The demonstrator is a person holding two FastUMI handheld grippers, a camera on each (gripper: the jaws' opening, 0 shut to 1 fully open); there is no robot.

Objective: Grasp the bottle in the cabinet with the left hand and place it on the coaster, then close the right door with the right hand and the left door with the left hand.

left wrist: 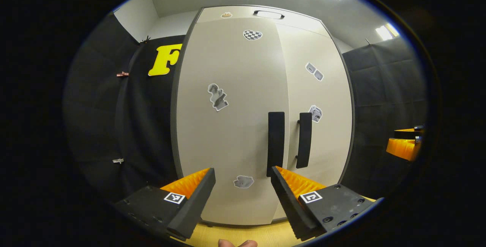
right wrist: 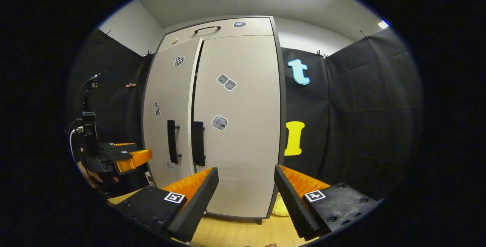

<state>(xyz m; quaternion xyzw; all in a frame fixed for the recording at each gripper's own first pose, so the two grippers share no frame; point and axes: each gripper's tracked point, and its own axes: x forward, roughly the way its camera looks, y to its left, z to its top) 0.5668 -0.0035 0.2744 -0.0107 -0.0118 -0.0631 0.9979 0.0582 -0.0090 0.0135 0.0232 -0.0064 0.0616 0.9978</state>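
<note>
Facing you, the cabinet [left wrist: 262, 118] stands with both doors drawn to, so the bottle, if it sits inside, is hidden from you, and no coaster can be made out; in the right gripper view a dark slit runs between the left door [right wrist: 167, 114] and the right door [right wrist: 237, 125], suggesting the left one is not quite flush; your left gripper [left wrist: 243, 192] hovers low before the left door [left wrist: 231, 125], jaws spread wide and holding nothing, its fingers framing the foot of that door's dark handle [left wrist: 276, 142], likely lined up for a pull or push there; your right gripper [right wrist: 246, 194] hangs before the right door, jaws likewise spread and empty, held back from the panel; stickers [left wrist: 217, 96] dot both doors; a wooden floor [right wrist: 235, 232] runs beneath; something pale yellow [right wrist: 283, 206] lies by the cabinet's right foot, too hidden to name; nothing stands between either gripper and its door.
</note>
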